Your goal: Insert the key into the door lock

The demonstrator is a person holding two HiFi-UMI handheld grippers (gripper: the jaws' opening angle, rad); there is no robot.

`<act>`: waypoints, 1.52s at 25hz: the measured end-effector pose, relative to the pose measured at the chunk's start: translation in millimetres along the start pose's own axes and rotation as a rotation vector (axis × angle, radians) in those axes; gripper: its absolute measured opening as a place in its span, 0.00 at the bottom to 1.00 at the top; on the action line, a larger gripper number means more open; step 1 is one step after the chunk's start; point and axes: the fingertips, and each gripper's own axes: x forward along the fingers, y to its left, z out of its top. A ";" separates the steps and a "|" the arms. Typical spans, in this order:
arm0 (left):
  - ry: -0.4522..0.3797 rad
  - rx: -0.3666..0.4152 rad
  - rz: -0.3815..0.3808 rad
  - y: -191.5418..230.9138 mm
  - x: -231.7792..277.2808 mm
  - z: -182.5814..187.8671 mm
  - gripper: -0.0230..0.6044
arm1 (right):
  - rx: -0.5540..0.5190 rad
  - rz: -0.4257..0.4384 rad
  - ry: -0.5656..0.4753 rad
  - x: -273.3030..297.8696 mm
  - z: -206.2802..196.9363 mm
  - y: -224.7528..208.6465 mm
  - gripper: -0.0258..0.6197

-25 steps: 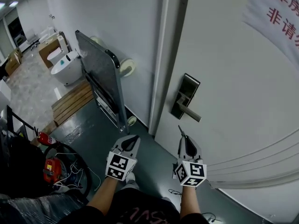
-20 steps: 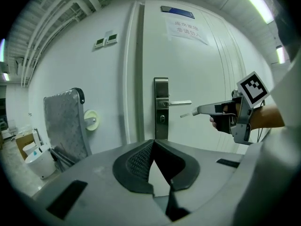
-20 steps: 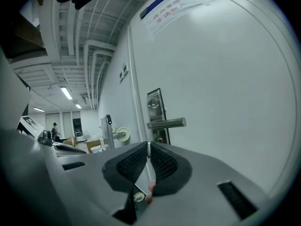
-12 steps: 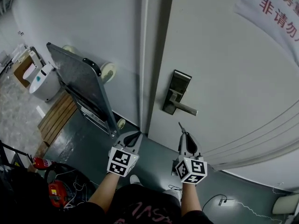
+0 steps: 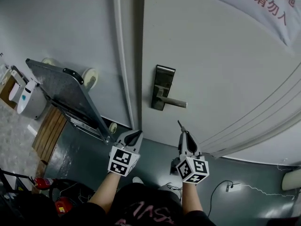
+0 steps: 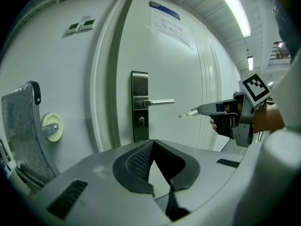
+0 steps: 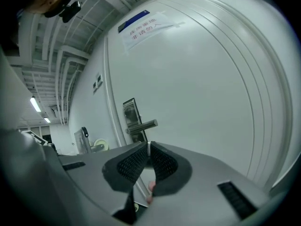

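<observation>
— How many grippers are showing, and what is each one doing?

— Two, hanging side by side near the person. The left gripper (image 5: 133, 135) is pressing its jaws fully together and is carrying nothing. The right gripper (image 5: 185, 136) is clamping its jaws tight on one thin silver metal key (image 5: 179, 125), whose blade is sticking out past the jaw tips.

— Where is that key sitting against the lock?

— It is pointing at the one white door (image 5: 225, 79), below and slightly right of the single silver lever handle (image 5: 173, 103), and it is touching nothing. In the left gripper view the key is hanging to the right of the one tall brushed-steel lock plate (image 6: 139, 105), lower than the lever. It is well apart from the one small round keyhole (image 6: 141, 121), which is sitting on the plate just under the lever.

— What else is showing around the door?

— One grey flat metal trolley (image 5: 61, 93) is leaning against the pale wall (image 5: 84, 27) to the left, with three cream wheels (image 5: 89, 76) showing. One white paper notice (image 5: 256, 1) with red characters is hanging at the door's top right. At the far left, one white toilet (image 5: 23, 98) is standing beside one slatted wooden pallet (image 5: 49, 135). One white cable (image 5: 256, 188) is lying on the grey floor (image 5: 263, 206) at the right.
</observation>
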 end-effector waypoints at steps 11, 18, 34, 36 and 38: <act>-0.007 0.010 0.001 7.8 -8.3 -3.3 0.06 | 0.042 0.004 -0.001 6.7 -6.3 11.8 0.16; 0.006 0.011 0.016 19.6 -16.2 -10.9 0.06 | 0.306 0.000 -0.011 18.7 -23.1 15.6 0.16; 0.004 0.066 0.006 27.6 -7.4 -19.3 0.06 | 0.427 0.008 -0.064 47.5 -34.8 22.9 0.16; 0.004 0.069 0.005 28.8 -3.2 -21.2 0.06 | 0.431 0.011 -0.066 53.3 -36.2 22.1 0.16; 0.007 0.076 0.001 29.4 1.5 -23.5 0.06 | 0.431 0.013 -0.067 59.5 -38.1 21.0 0.16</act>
